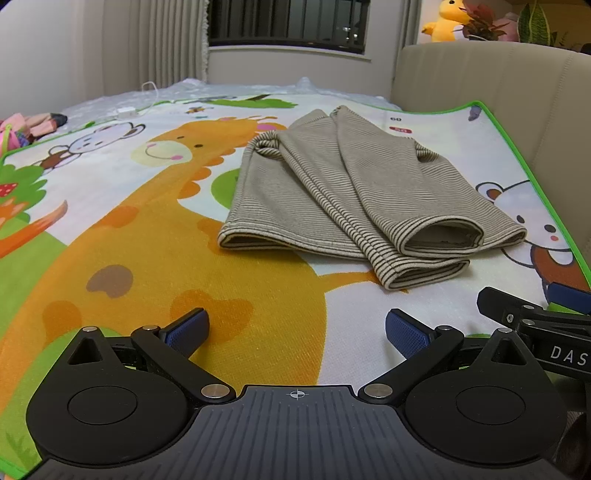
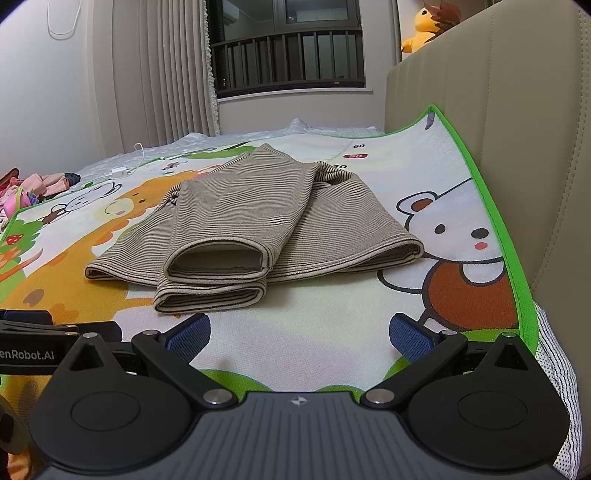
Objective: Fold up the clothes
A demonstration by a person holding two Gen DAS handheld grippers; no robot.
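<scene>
A: Down low in front, the left claw (image 1: pixel 297 330) is spread wide with nothing between its blue pads (image 1: pixel 186 328), and it hovers just over the printed mat (image 1: pixel 129 240).

B: Same on the other side. The right claw (image 2: pixel 299 334) is wide too and holds nothing. They sit side by side, each showing at the edge of the other's view.

A: So where's the garment?

B: The striped top (image 1: pixel 332 192) lies flat on the mat, ahead of both claws with a strip of bare mat between. From the left claw it sits ahead and a bit to the right; from the right claw, ahead and slightly left.

A: How far along would you call it?

B: Partway, I'd say. Both sleeves (image 2: pixel 218 229) are laid over the body, cuffs toward us, and the sides look tucked in. It still reads as a long panel, so a fold bringing the hem and collar ends together looks left to do.

A: Beyond it?

B: The mat's green edge (image 2: pixel 484 199) runs up against a beige headboard (image 2: pixel 498 92), and farther back are curtains, a dark window and a yellow plush toy (image 1: pixel 445 22).
</scene>
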